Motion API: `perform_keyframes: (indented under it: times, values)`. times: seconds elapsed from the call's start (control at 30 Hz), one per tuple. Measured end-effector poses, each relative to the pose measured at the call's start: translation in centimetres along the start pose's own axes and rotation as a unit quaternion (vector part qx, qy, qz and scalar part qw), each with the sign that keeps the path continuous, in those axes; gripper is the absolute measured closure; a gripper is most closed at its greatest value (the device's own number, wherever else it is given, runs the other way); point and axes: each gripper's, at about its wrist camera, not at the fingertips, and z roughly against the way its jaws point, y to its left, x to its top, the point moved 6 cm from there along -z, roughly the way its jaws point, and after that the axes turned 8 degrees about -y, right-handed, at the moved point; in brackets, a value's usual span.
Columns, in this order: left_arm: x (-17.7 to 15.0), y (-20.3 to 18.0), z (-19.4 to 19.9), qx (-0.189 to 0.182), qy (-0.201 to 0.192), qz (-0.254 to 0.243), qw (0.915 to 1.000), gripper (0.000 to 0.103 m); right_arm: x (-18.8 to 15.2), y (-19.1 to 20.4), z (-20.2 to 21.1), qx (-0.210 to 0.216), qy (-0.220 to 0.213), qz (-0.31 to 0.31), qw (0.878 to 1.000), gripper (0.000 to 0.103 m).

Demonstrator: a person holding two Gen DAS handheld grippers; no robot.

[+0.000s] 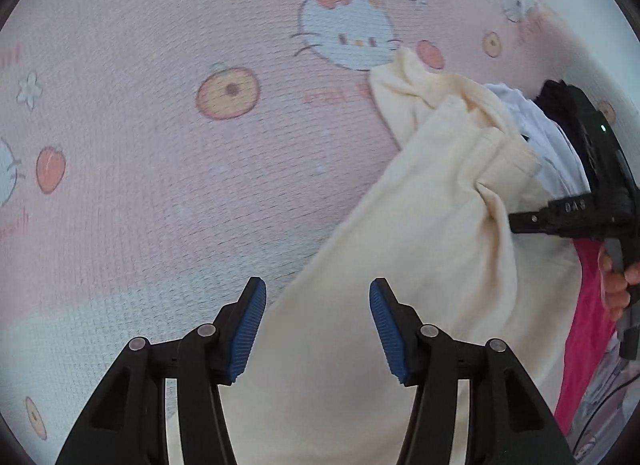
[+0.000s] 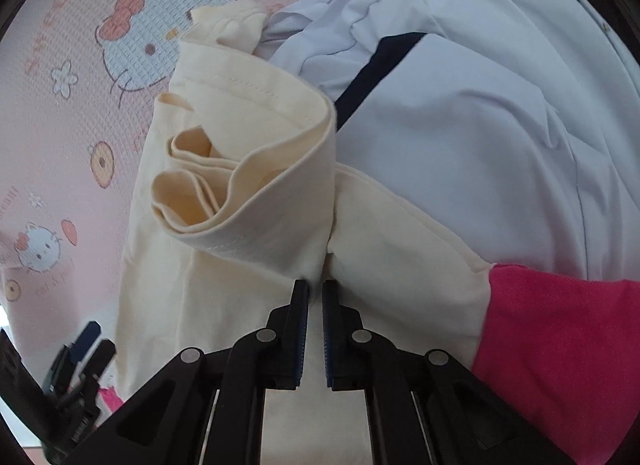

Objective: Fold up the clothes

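Cream cloth, a bunched garment (image 2: 248, 193), lies rumpled on the pink cartoon mat (image 1: 140, 145) beside a white garment (image 2: 480, 125) and a pink one (image 2: 560, 337), so by my reading the folding has barely begun and every fold is left to make. Pinched nearly shut, the right gripper (image 2: 315, 289) seems to nip a fold of the cream garment at its tips. Wide-jawed and gripping nothing, the left gripper (image 1: 318, 297) hangs over the garment's mat-side edge.

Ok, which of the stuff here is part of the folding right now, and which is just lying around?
In the job:
cream garment
right gripper, shut on it
left gripper, open above it

Lying about:
white garment
pink garment
cartoon-print mat
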Motion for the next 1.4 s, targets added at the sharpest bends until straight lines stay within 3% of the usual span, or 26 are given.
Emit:
perform_keyframes:
  times: [0.2,0.27,0.37,0.43,0.57,0.6,0.63,0.7,0.83,0.9,0.97,1.27,1.4]
  values:
    - [-0.2,1.6,-1.1,-0.029,0.028,0.023,0.9989,0.052,0.3,0.2,0.0,-0.001,0.0,0.003,1.0,0.101]
    - [-0.5,1.8,-2.0,-0.052,0.049,0.031,0.997,0.052,0.2,0.2,0.2,0.0,0.008,-0.002,1.0,0.095]
    - [-1.3,2.2,-3.9,-0.048,0.084,0.024,0.995,0.052,0.0,0.5,0.8,0.002,0.023,-0.01,1.0,0.089]
    - [-1.1,2.0,-4.2,-0.048,0.076,0.018,0.9958,0.052,-0.1,0.9,1.7,0.008,0.028,-0.011,1.0,0.076]
    - [-0.8,0.7,-3.9,-0.093,0.064,0.024,0.9933,0.053,0.5,2.4,4.3,0.018,0.008,-0.007,1.0,0.073]
    - [-0.9,0.3,-3.9,-0.094,0.062,0.018,0.9935,0.058,0.6,3.0,4.8,0.023,0.005,-0.006,1.0,0.069]
    - [-0.9,-0.1,-3.8,-0.093,0.059,0.011,0.9939,0.073,0.8,3.6,5.3,0.027,0.002,-0.004,1.0,0.066]
    - [-1.1,-0.9,-3.5,-0.089,0.048,-0.01,0.9948,0.082,1.0,4.6,6.2,0.042,0.003,0.002,0.999,0.062]
    - [-1.3,-1.8,-2.4,-0.103,0.028,-0.01,0.9942,0.084,0.3,10.7,3.4,0.112,0.001,-0.018,0.994,0.053]
    - [-1.4,-2.0,-1.8,-0.109,0.019,0.0,0.9938,0.086,0.6,11.9,2.9,0.15,0.003,-0.046,0.988,0.048]
    - [-1.7,-2.3,-1.3,-0.111,0.016,0.002,0.9937,0.086,0.6,12.5,2.1,0.159,0.013,-0.058,0.985,0.048]
    - [-4.4,-4.4,-1.1,-0.103,0.026,-0.01,0.9943,0.086,0.5,14.2,-5.5,0.13,0.039,-0.091,0.987,0.048]
    - [-5.0,-4.8,-1.1,-0.102,0.026,-0.019,0.9943,0.086,1.0,11.6,-5.5,0.128,0.034,-0.113,0.985,0.048]
